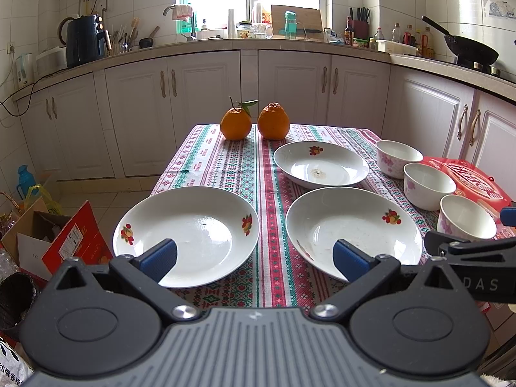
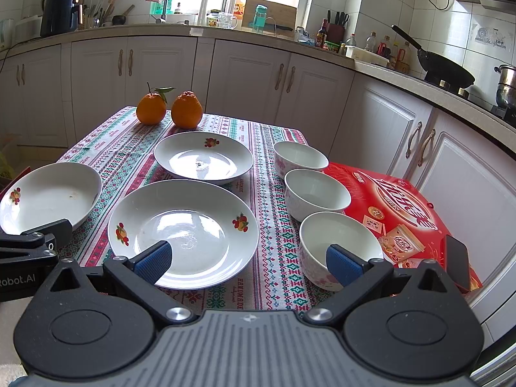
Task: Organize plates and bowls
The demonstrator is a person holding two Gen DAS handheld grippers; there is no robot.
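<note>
Left wrist view: my left gripper [image 1: 254, 259] sits low in the frame, jaws wide apart and holding nothing. Its blue finger pads [image 1: 159, 259] overlap two white shallow ceramic plates with fruit decals: the lower-left plate [image 1: 187, 232] and the lower-right plate [image 1: 353, 229]. A third matching plate [image 1: 321, 164] lies right of centre, higher in the frame. All three rest separately on the red-and-green patterned tablecloth [image 1: 264, 193]. Three white bowls with pink flower print run down the right edge: the upper bowl [image 1: 398, 158], the middle bowl [image 1: 427, 185] and the lower bowl [image 1: 466, 217], close together and unstacked. Two oranges [image 1: 254, 122] stand side by side at the cloth's top edge.

Right wrist view: my right gripper [image 2: 248, 259] also has its jaws fully apart, empty. One pad overlaps the lower-centre plate, the other the lower bowl. A red printed carton [image 2: 403, 206] lies at right, just beside the bowls, with a dark phone [image 2: 458, 262] on its lower corner. The left gripper's black body shows at the left edge.
</note>
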